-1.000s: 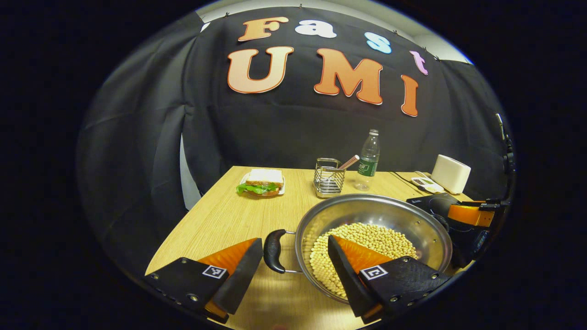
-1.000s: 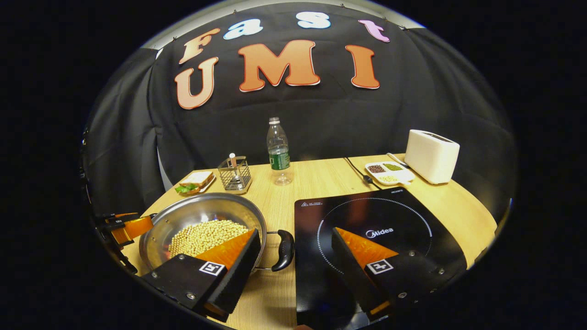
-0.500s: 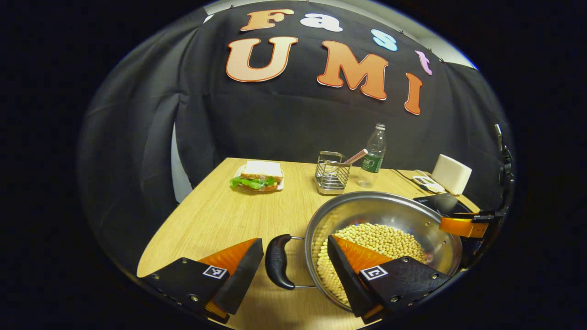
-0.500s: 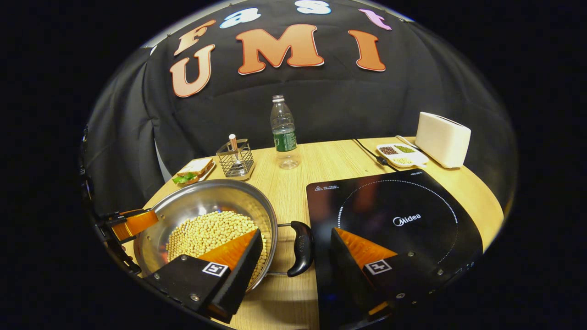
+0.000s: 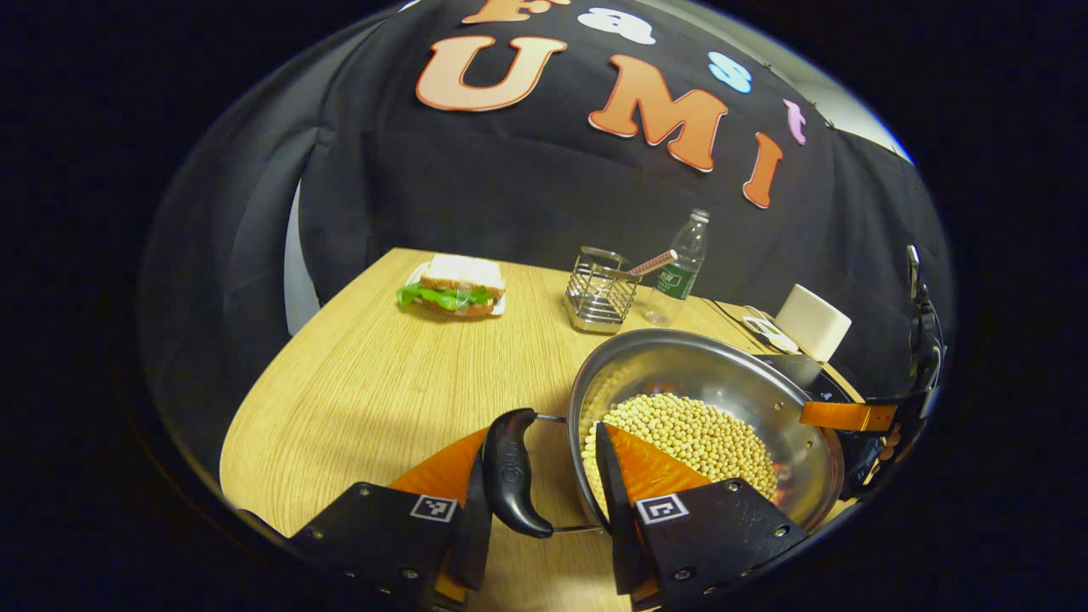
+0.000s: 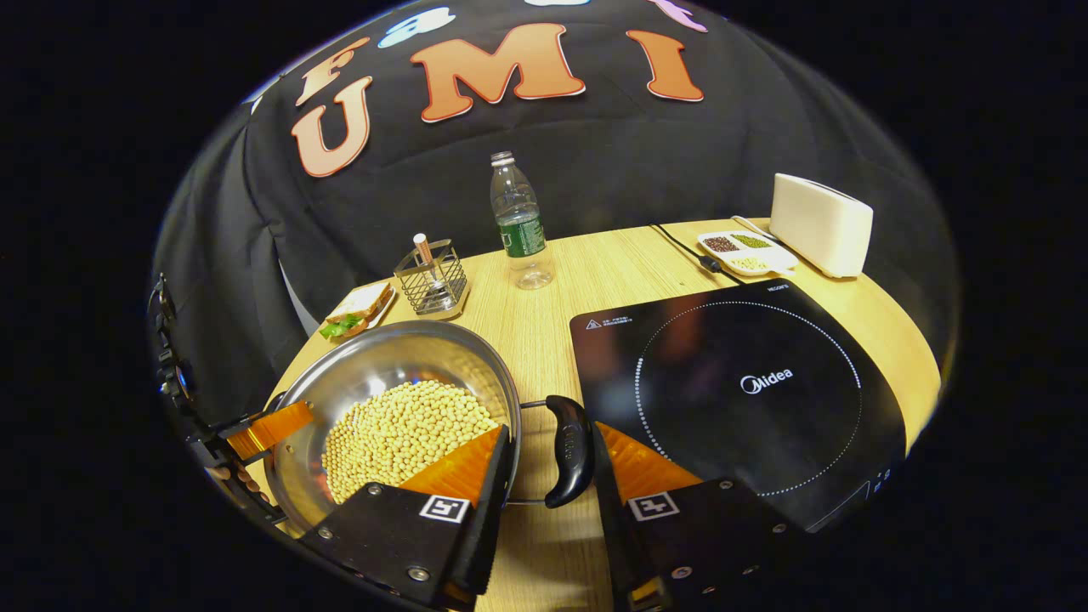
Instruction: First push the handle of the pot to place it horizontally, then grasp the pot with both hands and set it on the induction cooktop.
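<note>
Left tool (image 5: pixel 540 476): fingers narrowed around the pot's left handle (image 5: pixel 510 472), contact unclear. Right tool (image 6: pixel 551 467): likewise closed in around the right handle (image 6: pixel 569 450), squeeze not confirmable. Pot (image 6: pixel 374 361), steel, holding soybeans (image 6: pixel 399 429), sits near the desk's (image 5: pixel 382 374) front edge, just beside the induction cooktop (image 6: pixel 748 382); sandwich (image 5: pixel 450 287), wire caddy (image 5: pixel 599 293) and bottle (image 6: pixel 518 225) toward the far edge.
</note>
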Available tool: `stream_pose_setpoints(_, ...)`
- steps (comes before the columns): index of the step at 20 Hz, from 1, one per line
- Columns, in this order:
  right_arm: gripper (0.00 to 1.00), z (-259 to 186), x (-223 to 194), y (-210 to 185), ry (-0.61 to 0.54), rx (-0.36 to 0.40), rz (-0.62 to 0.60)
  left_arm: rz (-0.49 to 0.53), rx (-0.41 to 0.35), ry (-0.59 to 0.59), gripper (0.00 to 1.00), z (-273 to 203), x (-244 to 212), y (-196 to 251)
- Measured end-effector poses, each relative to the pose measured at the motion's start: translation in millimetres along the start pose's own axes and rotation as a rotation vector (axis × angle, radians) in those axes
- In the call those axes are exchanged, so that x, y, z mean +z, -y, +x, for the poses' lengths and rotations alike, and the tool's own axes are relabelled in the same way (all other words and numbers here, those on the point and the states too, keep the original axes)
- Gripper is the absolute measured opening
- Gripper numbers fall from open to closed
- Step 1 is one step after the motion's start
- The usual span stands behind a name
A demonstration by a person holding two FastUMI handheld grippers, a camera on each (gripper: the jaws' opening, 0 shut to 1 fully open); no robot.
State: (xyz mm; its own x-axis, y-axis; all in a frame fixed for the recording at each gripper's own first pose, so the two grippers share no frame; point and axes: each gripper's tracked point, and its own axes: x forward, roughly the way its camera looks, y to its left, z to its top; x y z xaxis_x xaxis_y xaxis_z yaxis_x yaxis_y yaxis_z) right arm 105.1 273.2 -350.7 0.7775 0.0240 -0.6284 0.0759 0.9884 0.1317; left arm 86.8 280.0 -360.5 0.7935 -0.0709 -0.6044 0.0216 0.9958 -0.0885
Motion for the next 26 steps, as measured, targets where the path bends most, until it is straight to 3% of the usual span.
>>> stream_pose_setpoints(1,0.52,-2,3,1,0.008,0.005,-0.011,0.003,0.026,-0.012,0.55,-2,-2,-1)
stream_pose_setpoints(4,0.38,-2,4,2,-0.022,0.032,0.032,-0.024,0.093,0.002,0.49,-18,-2,2)
stream_pose_setpoints(11,0.39,-47,41,5,0.06,0.106,0.058,-0.018,0.148,0.134,0.46,-75,51,29)
stream_pose_setpoints(17,0.39,-79,61,49,0.104,0.095,0.07,-0.019,0.116,0.148,0.47,-85,63,85)
stream_pose_setpoints(18,0.43,-83,63,59,0.109,0.088,0.078,-0.012,0.107,0.147,0.46,-83,64,98)
stream_pose_setpoints(23,0.35,-97,73,116,0.124,0.053,0.112,0.023,0.069,0.143,0.45,-74,70,158)
stream_pose_setpoints(26,0.39,-105,79,152,0.129,0.027,0.13,0.017,0.042,0.136,0.46,-66,68,195)
